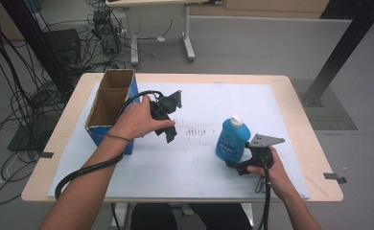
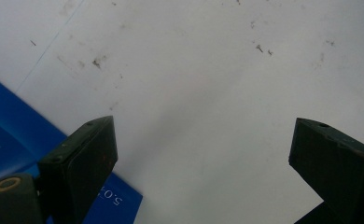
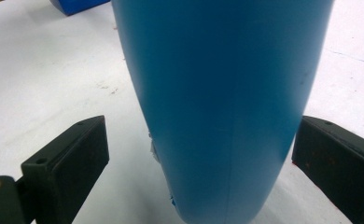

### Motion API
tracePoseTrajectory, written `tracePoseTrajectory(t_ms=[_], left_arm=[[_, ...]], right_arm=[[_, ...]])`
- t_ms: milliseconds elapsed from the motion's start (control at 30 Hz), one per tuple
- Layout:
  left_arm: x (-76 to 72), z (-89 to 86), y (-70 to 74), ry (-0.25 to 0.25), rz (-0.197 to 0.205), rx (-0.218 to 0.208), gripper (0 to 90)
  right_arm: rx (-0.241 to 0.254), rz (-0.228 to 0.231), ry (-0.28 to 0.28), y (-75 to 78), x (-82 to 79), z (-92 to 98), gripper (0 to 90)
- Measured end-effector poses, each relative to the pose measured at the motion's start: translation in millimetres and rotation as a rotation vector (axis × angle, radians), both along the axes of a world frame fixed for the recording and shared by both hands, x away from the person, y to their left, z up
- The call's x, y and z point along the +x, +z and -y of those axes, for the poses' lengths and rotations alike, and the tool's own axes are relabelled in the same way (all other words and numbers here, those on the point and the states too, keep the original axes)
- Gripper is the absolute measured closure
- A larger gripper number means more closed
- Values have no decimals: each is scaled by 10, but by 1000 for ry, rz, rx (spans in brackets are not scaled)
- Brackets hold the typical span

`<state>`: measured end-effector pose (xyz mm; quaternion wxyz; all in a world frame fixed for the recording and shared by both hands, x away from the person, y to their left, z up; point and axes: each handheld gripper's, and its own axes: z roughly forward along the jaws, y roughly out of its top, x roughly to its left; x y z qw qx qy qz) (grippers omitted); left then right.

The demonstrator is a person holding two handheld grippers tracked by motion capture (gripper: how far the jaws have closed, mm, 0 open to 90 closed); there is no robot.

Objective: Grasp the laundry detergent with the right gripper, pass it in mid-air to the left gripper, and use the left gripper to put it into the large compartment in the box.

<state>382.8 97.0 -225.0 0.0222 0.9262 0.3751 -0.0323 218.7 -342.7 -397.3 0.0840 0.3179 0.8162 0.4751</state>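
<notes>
A blue bottle (image 1: 232,140) with a white cap stands upright on the white sheet (image 1: 194,163), right of centre. My right gripper (image 1: 239,162) sits low at its near right side. In the right gripper view the bottle (image 3: 222,93) stands between the jaws of my open right gripper (image 3: 203,140); the left jaw is apart from it and the right jaw is at its edge. My left gripper (image 1: 174,117) hovers beside an open cardboard box (image 1: 97,135) with blue sides. My left gripper (image 2: 203,154) is wide open over bare sheet, holding nothing, with the box's blue corner (image 2: 12,135) at lower left.
The wooden table (image 1: 314,148) shows around the sheet's edges. The sheet carries faint marks near its middle. Cables, a black frame post (image 1: 341,48) and another table's legs stand on the floor beyond the far edge.
</notes>
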Motion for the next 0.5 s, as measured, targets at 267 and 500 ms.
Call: tracePoseTrajectory(t_ms=[267, 500], left_arm=[[-2, 13, 11, -2, 1, 3, 82], [-11, 4, 3, 2, 0, 2, 82]], right_arm=[[6, 8, 1, -11, 3, -15, 36], [13, 11, 1, -23, 17, -34, 36]])
